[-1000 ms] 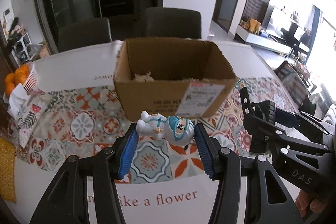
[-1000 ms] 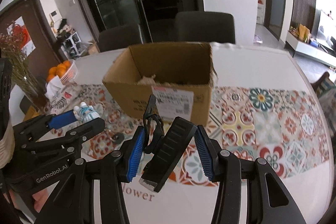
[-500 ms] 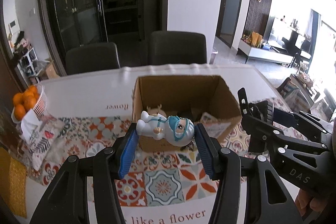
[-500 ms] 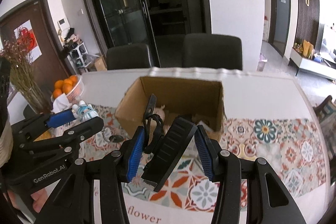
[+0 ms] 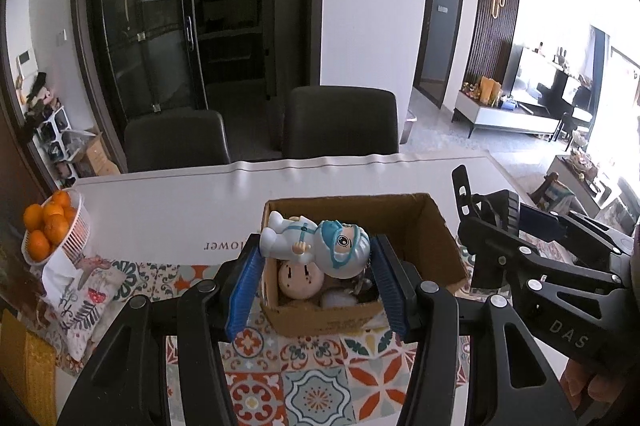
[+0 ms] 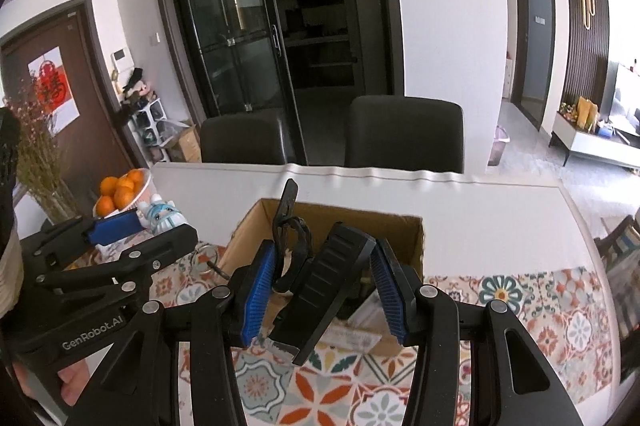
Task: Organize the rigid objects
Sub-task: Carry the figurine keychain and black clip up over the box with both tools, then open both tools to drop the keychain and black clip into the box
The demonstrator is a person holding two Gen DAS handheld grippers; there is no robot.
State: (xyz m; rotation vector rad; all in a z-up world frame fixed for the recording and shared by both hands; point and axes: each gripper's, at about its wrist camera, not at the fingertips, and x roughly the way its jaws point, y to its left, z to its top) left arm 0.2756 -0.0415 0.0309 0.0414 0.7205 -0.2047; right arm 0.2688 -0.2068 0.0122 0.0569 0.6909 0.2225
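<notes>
My left gripper (image 5: 316,282) is shut on a small white and blue figurine (image 5: 316,242) lying sideways between the blue pads, held above the near left part of the open cardboard box (image 5: 436,226). Inside the box I see a round pale toy head (image 5: 301,280) and other small items. My right gripper (image 6: 324,290) is shut on a black clip-like plastic holder (image 6: 328,286), tilted, over the near edge of the same box (image 6: 416,238). The left gripper with the figurine (image 6: 162,216) shows at the left of the right wrist view; the right gripper (image 5: 516,250) shows at the right of the left wrist view.
The box stands on a tiled-pattern table runner (image 5: 320,386) on a white table (image 5: 180,210). A basket of oranges (image 5: 52,226) and a patterned cloth pouch (image 5: 86,290) are at the left. Two dark chairs (image 5: 340,122) stand behind the table. A vase of dried branches (image 6: 44,162) stands far left.
Both grippers have risen and moved forward toward the box, each keeping its object. The box now sits lower in both views and its inside is visible from above.
</notes>
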